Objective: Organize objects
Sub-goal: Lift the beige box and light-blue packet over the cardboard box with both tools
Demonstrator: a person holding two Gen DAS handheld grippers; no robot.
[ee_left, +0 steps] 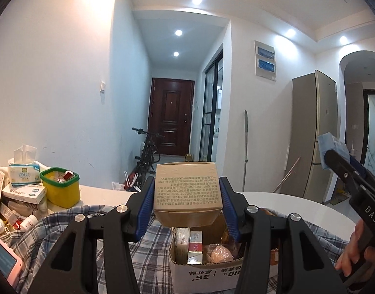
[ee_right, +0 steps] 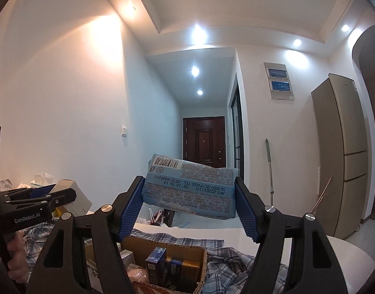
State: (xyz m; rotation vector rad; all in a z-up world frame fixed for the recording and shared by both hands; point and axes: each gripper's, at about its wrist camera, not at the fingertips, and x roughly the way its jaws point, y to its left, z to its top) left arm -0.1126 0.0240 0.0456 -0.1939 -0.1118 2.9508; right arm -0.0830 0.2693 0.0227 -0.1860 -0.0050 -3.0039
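My left gripper (ee_left: 187, 203) is shut on a tan carton (ee_left: 187, 191) printed with small text, held above an open cardboard box (ee_left: 207, 267). That box holds several small packs and a wrapped bun. In the right wrist view my right gripper (ee_right: 188, 203) is shut on a light-blue wipes pack (ee_right: 189, 188), barcode side facing me, raised over the same cardboard box (ee_right: 162, 257). The right gripper (ee_left: 334, 156) with its blue pack shows at the right edge of the left view. The left gripper (ee_right: 52, 196) with its carton shows at the left of the right view.
The box sits on a checked cloth (ee_left: 153, 245) over a white table (ee_left: 297, 203). At the left stand a yellow tub (ee_left: 61, 188), a tissue pack (ee_left: 23, 171) and stacked small boxes. A pink phone (ee_left: 3, 262) lies at the lower left. Beyond are a hallway, bicycle (ee_left: 148, 156) and fridge (ee_left: 315, 132).
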